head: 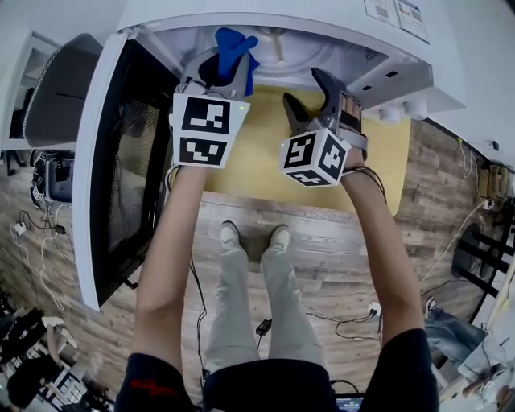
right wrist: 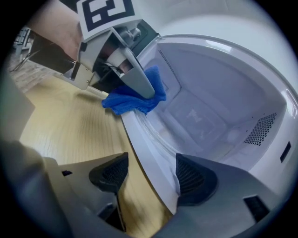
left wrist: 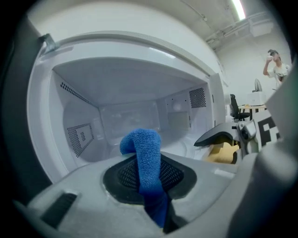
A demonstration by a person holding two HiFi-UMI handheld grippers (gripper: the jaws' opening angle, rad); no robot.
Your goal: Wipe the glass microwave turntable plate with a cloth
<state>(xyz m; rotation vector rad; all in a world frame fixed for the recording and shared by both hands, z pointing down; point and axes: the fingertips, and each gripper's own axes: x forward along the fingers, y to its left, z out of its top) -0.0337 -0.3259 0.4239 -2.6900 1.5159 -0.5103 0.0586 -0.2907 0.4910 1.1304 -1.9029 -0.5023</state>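
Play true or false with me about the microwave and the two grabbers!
1. The left gripper is shut on the blue cloth. True.
2. The right gripper holds a sponge. False: its jaws stand apart with nothing gripped between them.
3. The microwave door is open. True.
4. Both grippers pinch the cloth together. False: only the left gripper holds it.
5. The microwave stands on the floor. False: it sits on a light wooden top, above the floor.
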